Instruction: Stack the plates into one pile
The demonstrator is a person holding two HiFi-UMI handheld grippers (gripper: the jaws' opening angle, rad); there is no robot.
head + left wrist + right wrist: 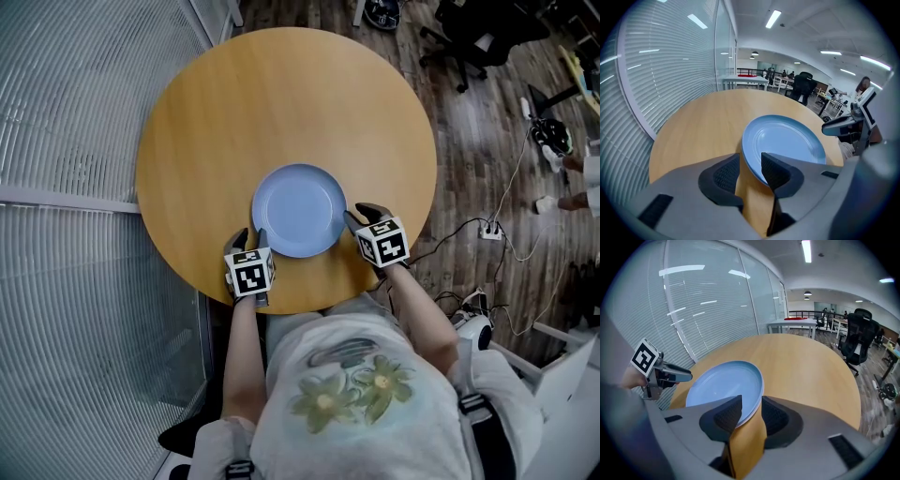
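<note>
Flanking the blue plate, left gripper and right gripper hold jaws apart, unclamped; their inner jaws hide parts of its rim.

A round table with a smooth, light wooden top stands on a dark plank floor. A light blue round plate lies flat on the top, nearer the person's edge than the far edge, roughly centred from left to right
</note>
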